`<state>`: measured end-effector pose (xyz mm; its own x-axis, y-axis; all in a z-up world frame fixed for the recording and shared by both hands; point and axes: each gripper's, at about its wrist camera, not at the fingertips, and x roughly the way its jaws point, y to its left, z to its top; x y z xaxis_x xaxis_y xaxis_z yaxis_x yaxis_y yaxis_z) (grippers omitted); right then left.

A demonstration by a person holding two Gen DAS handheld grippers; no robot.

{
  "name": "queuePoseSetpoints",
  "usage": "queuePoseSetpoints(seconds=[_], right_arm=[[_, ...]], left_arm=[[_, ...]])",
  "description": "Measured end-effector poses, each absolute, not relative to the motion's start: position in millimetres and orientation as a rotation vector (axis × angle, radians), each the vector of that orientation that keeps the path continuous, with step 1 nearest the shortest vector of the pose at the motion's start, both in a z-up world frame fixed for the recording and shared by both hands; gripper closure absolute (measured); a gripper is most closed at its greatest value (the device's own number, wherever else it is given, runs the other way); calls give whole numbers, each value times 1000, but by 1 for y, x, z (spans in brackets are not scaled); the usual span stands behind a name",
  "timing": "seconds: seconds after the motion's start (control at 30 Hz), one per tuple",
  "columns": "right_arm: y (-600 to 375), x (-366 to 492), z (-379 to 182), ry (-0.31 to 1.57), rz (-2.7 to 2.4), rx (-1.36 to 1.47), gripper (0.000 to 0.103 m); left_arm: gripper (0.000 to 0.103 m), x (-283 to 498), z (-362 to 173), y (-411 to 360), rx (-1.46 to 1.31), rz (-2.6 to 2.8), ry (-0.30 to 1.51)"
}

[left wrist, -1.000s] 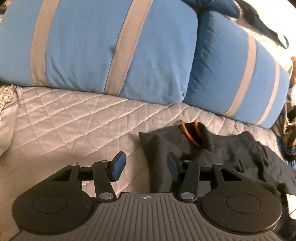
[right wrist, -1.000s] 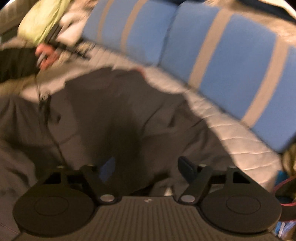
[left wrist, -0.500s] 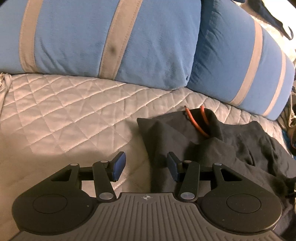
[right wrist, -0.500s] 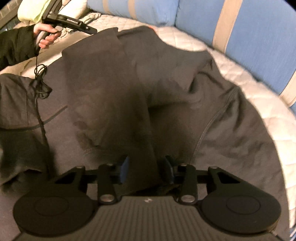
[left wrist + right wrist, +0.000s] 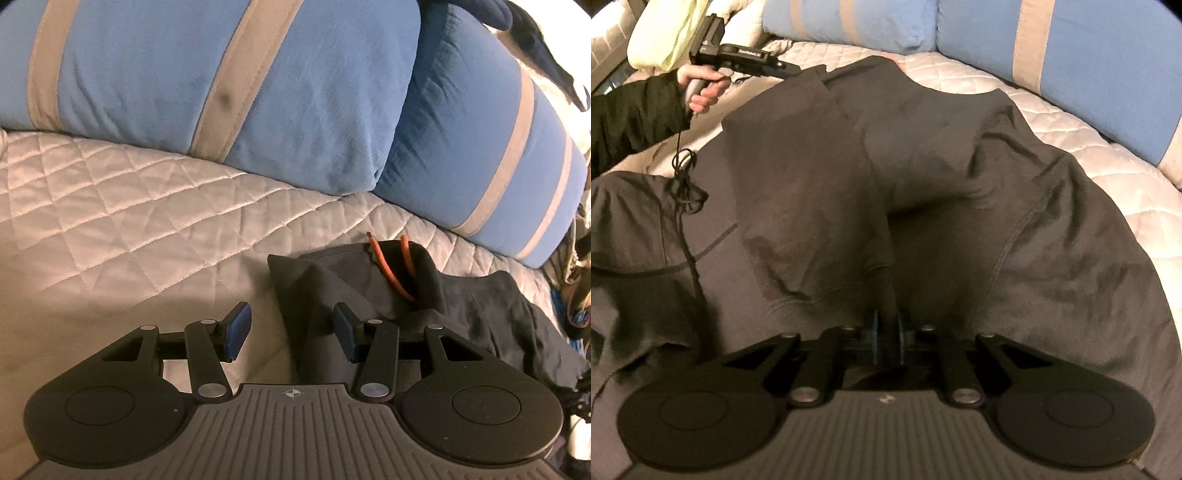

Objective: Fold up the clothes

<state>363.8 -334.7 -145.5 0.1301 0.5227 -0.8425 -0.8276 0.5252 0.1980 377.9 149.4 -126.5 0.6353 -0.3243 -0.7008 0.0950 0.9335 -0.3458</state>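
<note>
right tool [image 5: 886, 338] clenched on a ridge of the dark garment [image 5: 923, 206] spread on the bed [image 5: 147, 229]; left tool [image 5: 291, 332] released astride its corner. thin pinch may slip, spoiling the fold.

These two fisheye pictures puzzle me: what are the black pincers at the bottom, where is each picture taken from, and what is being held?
No robot here: a person holds a two-finger gripper in each hand, each with a camera looking along its fingers. The left wrist view shows the left gripper open, its jaws either side of a corner of a dark garment with an orange drawstring, gripping nothing. The garment lies on a quilted bedspread before blue striped pillows. The right wrist view shows the right gripper shut on a fold of the garment. Top left there, the person's hand holds the left tool.
</note>
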Motion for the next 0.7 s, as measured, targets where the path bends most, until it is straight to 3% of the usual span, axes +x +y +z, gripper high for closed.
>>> queuePoseSetpoints(seconds=[0.23, 0.7], right_arm=[[-337, 363, -143, 1038, 1002, -368, 99], [-337, 364, -134, 1040, 992, -381, 99]], left_arm=[[55, 390, -133, 160, -395, -240, 853], [55, 415, -160, 181, -524, -231, 852]])
